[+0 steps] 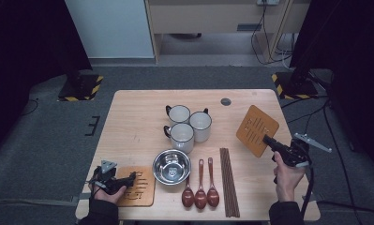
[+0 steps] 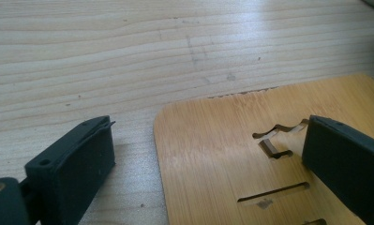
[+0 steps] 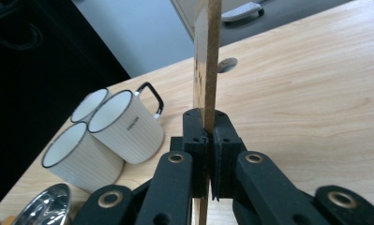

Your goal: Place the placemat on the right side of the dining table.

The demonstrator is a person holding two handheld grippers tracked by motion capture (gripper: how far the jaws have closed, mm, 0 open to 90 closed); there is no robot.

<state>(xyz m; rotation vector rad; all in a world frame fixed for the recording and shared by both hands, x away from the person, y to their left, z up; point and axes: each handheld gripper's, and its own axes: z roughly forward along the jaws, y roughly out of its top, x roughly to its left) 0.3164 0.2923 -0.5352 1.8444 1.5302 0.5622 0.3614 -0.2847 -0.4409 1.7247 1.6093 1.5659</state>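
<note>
The tabletop (image 1: 138, 117) is pale wood with a small grey disc (image 1: 226, 101) set in near its far edge.

The right-hand wooden trivet (image 1: 256, 130) is lifted off the tabletop at the right side and tilted. The right tongs (image 1: 267, 139) are clamped fully together on its near edge. In the right gripper view the board (image 3: 207, 56) stands edge-on between the closed jaws, and its slotted face cannot be seen there.

The second wooden trivet (image 1: 140, 186) lies flat at the near left corner, just left of the steel bowl (image 1: 171, 166). The left tongs (image 1: 130, 178) rest over it with jaws spread wide and nothing between them. In the left gripper view one jaw sits over the bare tabletop and the other over the trivet (image 2: 231, 154). Its cut-out slots form a pattern that is cut off by the frame and cannot be read.

Three white enamel mugs (image 1: 188, 126) with dark rims cluster at the middle of the tabletop. One mug (image 3: 123, 126) carries a short dark line of print on its side in the right gripper view, too small to read.

A bundle of dark chopsticks (image 1: 229, 183) lies lengthwise right of three reddish-brown spoons (image 1: 200, 185). The spoons lie side by side with their bowls toward the near edge.

The bottom of the steel bowl bears a stamped mark that is too blurred to make out.
</note>
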